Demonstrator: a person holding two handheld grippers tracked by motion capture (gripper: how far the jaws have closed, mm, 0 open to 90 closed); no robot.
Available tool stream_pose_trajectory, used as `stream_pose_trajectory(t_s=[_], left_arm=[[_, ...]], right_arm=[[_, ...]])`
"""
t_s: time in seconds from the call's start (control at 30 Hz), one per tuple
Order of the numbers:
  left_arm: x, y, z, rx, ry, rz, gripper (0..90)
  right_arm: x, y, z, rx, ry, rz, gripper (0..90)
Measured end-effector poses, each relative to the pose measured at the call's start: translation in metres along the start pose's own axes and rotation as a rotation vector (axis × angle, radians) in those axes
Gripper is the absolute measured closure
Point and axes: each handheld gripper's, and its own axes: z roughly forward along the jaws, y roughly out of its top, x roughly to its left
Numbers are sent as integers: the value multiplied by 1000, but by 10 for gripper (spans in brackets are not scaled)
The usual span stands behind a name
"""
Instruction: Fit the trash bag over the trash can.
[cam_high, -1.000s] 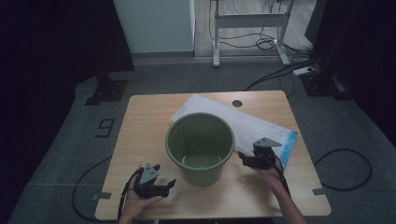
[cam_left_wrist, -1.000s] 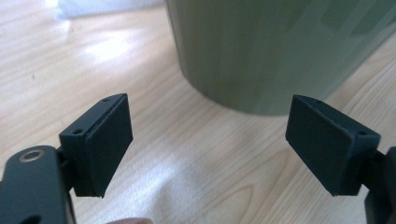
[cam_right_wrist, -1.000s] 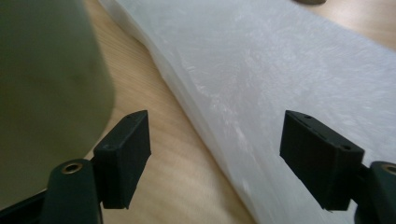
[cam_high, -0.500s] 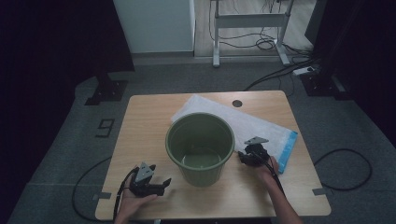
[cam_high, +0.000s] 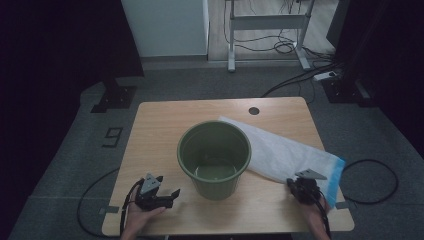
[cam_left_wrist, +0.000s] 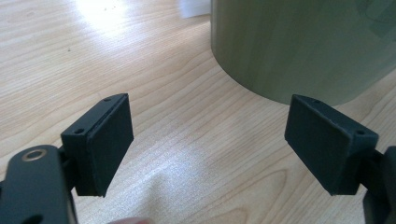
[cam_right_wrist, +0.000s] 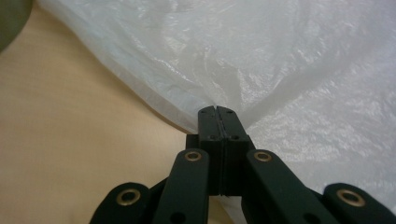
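Note:
A green bucket (cam_high: 215, 157) stands upright and empty mid-table, its wall (cam_left_wrist: 299, 42) close ahead in the left gripper view. Behind and right of it lies a white plastic bag (cam_high: 285, 152) with a blue end. My right gripper (cam_high: 299, 187) is at the bag's near edge. Its jaws have just been closing and now stand together (cam_right_wrist: 217, 111), pinching the thin film (cam_right_wrist: 280, 56), whose creases run to the tips. Low over the wood at the front left, my left gripper (cam_high: 170, 195) is open (cam_left_wrist: 208, 140), with nothing between its pads and the bucket's base just beyond.
The wooden table (cam_high: 160, 125) has a round cable hole (cam_high: 254, 110) near its far edge. The bag's blue end (cam_high: 337, 172) reaches the right edge. Cables trail across the grey floor, and a desk frame (cam_high: 265, 22) stands at the back.
My right gripper has moved away from the bucket's side, rightward and toward the front edge, to the bag's near edge, and its jaws have gone from wide to together. The left gripper has hardly moved.

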Motion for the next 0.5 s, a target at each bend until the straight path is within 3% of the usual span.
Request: stream_pose_trajectory(t_s=[0.2, 0.43, 0.5], left_arm=[[-2, -3, 1, 15, 21, -11, 152], [-5, -7, 1, 23, 30, -23, 152], [-6, -7, 1, 25, 29, -20, 152]], right_arm=[[-18, -35, -40, -61, 7, 15, 887], [-30, -57, -51, -68, 24, 28, 872], [-29, -56, -52, -62, 25, 36, 718]])
